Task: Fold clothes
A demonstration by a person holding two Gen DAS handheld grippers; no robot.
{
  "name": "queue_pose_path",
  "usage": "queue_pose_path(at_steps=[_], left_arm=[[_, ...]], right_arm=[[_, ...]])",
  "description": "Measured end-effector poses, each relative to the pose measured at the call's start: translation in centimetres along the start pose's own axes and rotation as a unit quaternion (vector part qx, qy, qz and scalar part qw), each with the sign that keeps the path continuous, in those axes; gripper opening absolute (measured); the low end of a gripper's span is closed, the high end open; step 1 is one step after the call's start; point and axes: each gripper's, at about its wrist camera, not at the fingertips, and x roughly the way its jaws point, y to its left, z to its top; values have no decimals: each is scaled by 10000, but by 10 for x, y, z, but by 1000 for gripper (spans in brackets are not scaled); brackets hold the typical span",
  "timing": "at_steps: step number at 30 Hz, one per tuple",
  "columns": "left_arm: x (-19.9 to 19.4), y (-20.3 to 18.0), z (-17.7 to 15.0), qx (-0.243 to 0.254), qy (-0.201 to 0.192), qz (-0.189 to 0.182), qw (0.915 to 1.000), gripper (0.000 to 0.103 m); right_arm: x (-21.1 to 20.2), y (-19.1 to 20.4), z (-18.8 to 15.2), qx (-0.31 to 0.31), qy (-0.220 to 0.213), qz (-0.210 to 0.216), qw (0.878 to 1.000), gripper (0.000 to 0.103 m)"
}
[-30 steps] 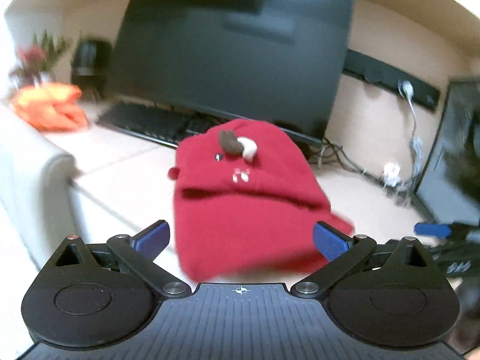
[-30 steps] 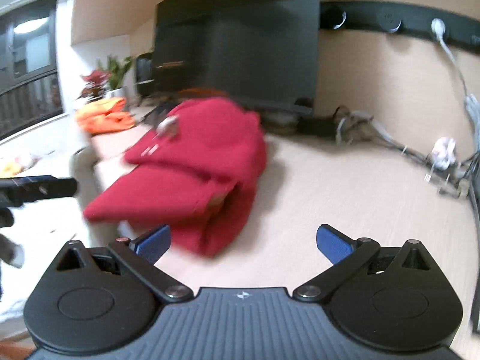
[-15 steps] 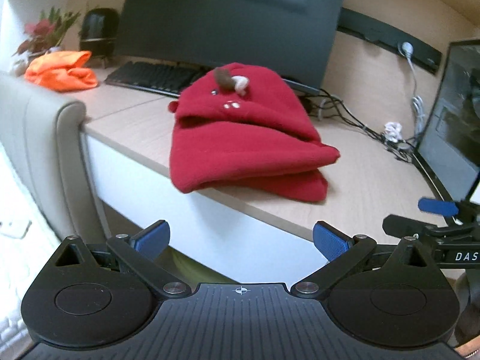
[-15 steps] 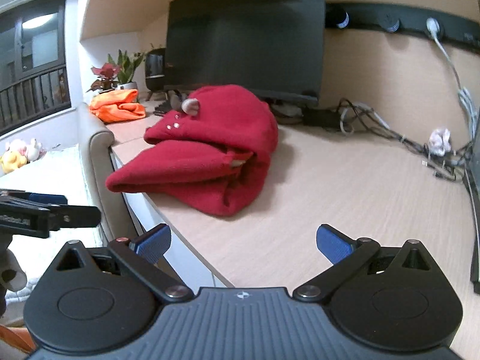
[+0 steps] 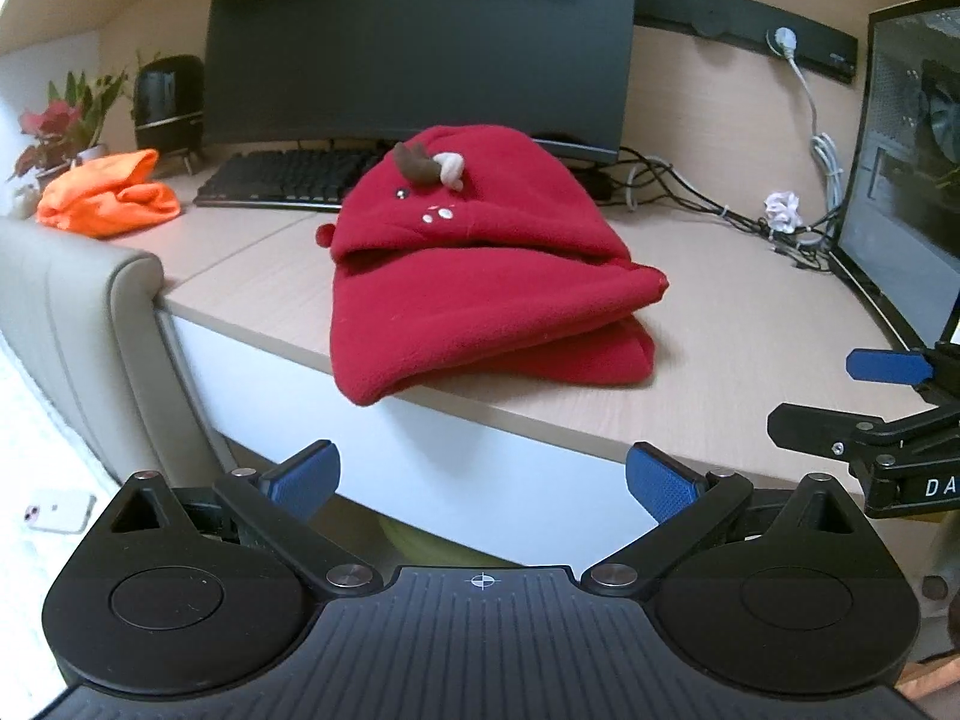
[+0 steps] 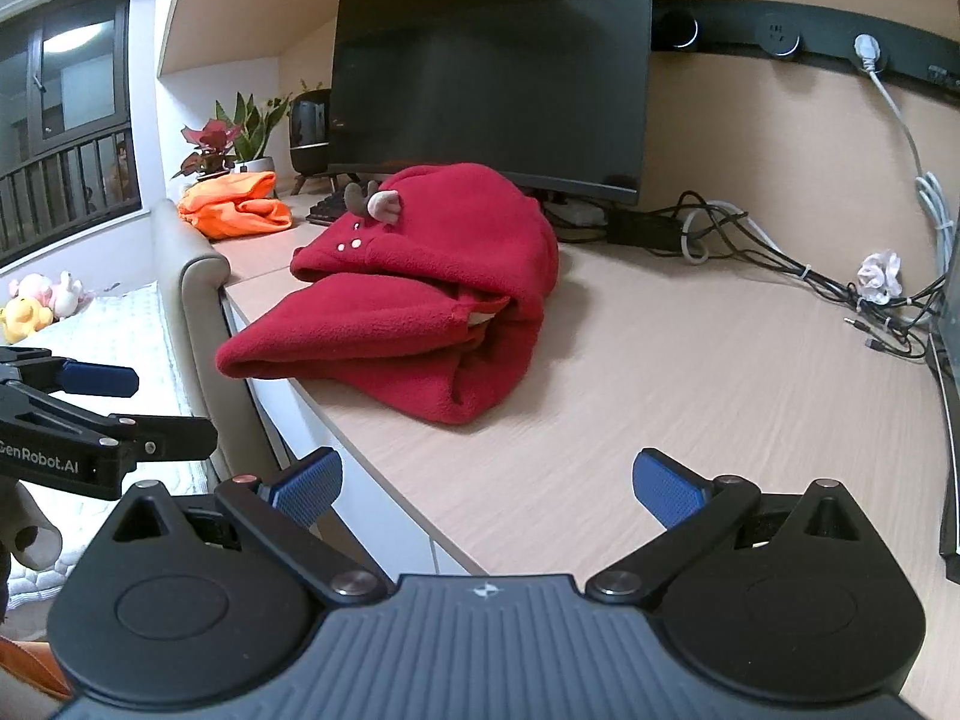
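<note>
A red fleece hooded garment [image 5: 480, 276] lies folded in a stack on the wooden desk [image 5: 720, 360], its hood with small antlers on top and one corner hanging over the front edge. It also shows in the right wrist view [image 6: 432, 300]. My left gripper [image 5: 483, 480] is open and empty, held in front of and below the desk edge. My right gripper [image 6: 486, 483] is open and empty, above the desk's front edge, to the right of the garment. Each gripper shows in the other's view: the right one [image 5: 888, 396], the left one [image 6: 84, 408].
An orange folded garment [image 5: 108, 192] lies at the desk's far left. A monitor [image 5: 420, 42], keyboard [image 5: 282, 177], speaker [image 5: 168, 102], plants [image 5: 54, 126] and tangled cables [image 5: 720, 198] line the back. A grey padded headboard [image 5: 78, 324] stands left of the desk; a computer case [image 5: 912, 150] stands right.
Both grippers have pulled back from the red garment, away from the desk. The garment stays folded on the desk.
</note>
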Motion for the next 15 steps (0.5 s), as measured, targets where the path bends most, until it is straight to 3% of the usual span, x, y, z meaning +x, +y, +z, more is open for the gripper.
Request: queue_pose_path(at_steps=[15], left_arm=[[-12, 6, 2, -12, -10, -12, 10000, 103]], right_arm=[[4, 12, 1, -107, 5, 203, 9997, 103]])
